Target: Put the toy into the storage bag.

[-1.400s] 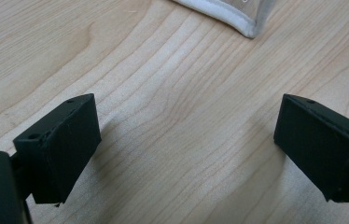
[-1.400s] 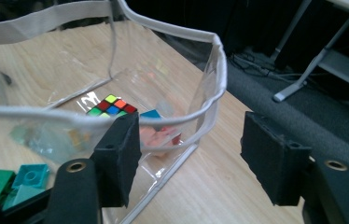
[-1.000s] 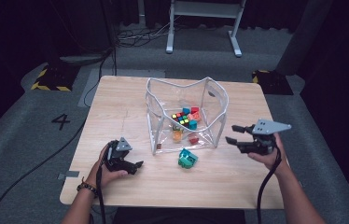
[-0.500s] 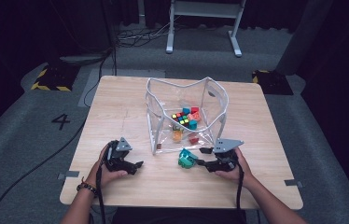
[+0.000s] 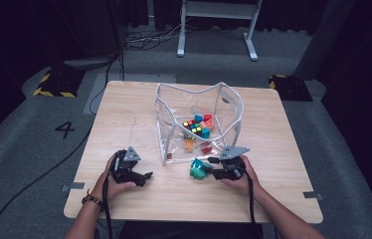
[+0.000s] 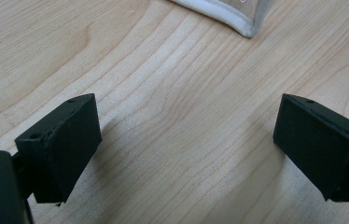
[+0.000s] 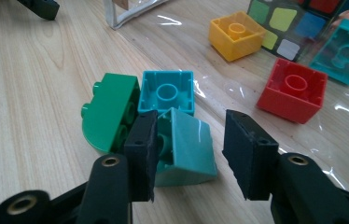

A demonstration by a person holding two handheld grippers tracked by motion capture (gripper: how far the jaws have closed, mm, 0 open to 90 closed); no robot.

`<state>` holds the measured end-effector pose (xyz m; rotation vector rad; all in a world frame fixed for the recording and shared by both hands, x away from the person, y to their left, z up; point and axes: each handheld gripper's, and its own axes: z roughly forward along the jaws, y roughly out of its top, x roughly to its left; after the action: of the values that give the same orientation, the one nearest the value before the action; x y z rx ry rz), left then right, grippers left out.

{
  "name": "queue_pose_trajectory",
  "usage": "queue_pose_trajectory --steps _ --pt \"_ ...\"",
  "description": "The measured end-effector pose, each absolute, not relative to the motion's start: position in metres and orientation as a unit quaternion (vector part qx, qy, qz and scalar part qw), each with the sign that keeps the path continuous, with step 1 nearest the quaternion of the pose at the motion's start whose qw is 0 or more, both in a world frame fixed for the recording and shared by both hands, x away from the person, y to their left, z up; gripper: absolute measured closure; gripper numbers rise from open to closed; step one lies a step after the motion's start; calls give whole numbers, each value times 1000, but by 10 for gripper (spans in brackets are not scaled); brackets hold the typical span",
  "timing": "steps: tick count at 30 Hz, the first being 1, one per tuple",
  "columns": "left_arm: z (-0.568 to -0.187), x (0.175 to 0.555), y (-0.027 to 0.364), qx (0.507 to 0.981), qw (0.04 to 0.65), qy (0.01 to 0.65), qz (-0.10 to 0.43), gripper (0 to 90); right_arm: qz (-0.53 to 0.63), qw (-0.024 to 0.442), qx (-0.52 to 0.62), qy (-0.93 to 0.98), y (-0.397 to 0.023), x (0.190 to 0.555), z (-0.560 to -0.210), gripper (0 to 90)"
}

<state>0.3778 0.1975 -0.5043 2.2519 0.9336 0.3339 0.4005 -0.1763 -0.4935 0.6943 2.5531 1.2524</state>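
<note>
Teal sloped brick [image 7: 186,147] is lying on the wooden table [image 5: 124,114] beside a green brick [image 7: 109,112], just outside the clear bag [image 5: 229,107]. Right gripper [image 7: 189,142] is straddling it, jaws closing, not yet clamped. Left gripper [image 6: 186,149] is resting spread, holding nothing.

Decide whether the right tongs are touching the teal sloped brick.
Touching on one side: in the right gripper view, one pad of the right tongs lies against the teal sloped brick; the other stands apart.

Teal sloped brick [image 7: 186,147]; turquoise square brick [image 7: 166,92]; green rounded brick [image 7: 109,112]; yellow brick [image 7: 235,35]; red brick [image 7: 292,89]; multicoloured puzzle cube [image 7: 289,25], black-gridded; black tool pads [image 7: 141,154]; pale woodgrain counter [image 7: 28,93].
</note>
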Motion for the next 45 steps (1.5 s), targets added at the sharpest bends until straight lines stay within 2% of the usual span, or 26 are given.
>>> queue_pose_trajectory --steps 8,13,18,28,35,39,45 --pt "-504 377 197 862 334 358 130 78 417 104 236 872 -196 402 -491 578" --pt "-505 377 197 861 336 360 127 78 407 112 242 874 -211 398 -489 542" --pt "-505 377 197 860 336 362 126 78 421 100 224 873 -226 390 -485 472" --pt "-505 377 197 861 335 360 127 78 406 96 214 883 -213 396 -493 405" --pt "-505 377 197 861 335 360 127 78 393 98 221 887 -209 398 -499 416" --pt "-505 377 197 861 335 360 127 78 398 99 216 886 -209 397 -501 476" --pt "-504 377 198 862 333 359 129 77 400 99 218 885 -213 395 -502 477"
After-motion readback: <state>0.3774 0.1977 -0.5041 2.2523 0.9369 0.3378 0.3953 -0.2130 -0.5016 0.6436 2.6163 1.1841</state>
